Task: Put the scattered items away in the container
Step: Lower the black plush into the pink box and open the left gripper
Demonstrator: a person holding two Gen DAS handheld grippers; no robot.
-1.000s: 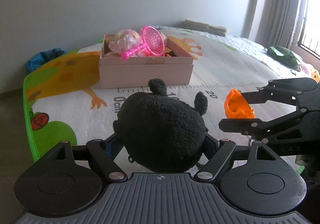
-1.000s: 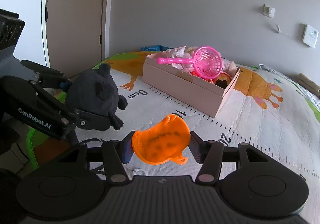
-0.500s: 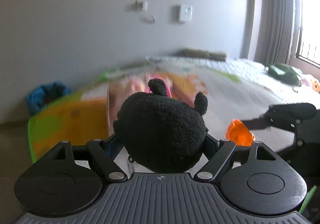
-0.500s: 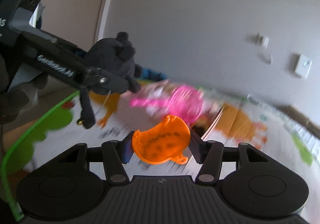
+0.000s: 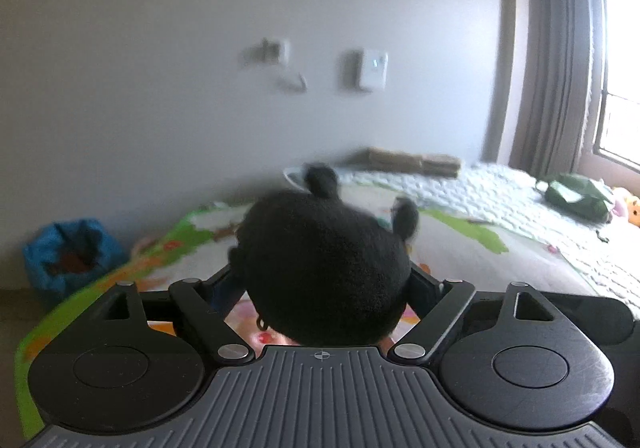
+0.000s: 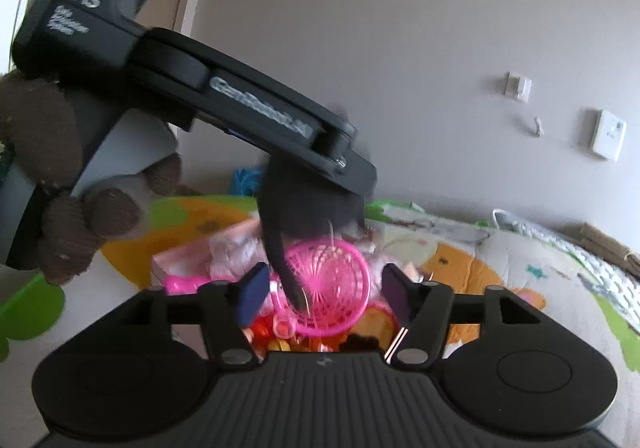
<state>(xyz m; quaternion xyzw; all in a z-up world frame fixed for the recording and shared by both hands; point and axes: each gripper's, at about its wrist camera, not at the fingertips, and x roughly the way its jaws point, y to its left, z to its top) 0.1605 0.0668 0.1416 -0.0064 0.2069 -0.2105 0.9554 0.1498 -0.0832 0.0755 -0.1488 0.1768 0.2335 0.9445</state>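
My left gripper (image 5: 324, 284) is shut on a black plush toy (image 5: 324, 268) and holds it in the air; in the right wrist view the plush (image 6: 296, 204) hangs from the left gripper just above the box. My right gripper (image 6: 324, 290) is open and empty, right over the pink cardboard box (image 6: 188, 256). The box holds a pink toy net (image 6: 332, 280), pale plush items and orange pieces. The orange toy piece is not between my right fingers; orange bits show low in the box (image 6: 264, 328).
The colourful play mat (image 6: 500, 276) covers the floor. A blue bag (image 5: 68, 256) lies by the wall at left. A green bag (image 5: 576, 196) and plush toys lie at far right near the window. A folded brown item (image 5: 416, 160) lies by the wall.
Both grippers rose and moved forward over the box. My right gripper opened and the orange piece left it. The left gripper still holds the black plush.
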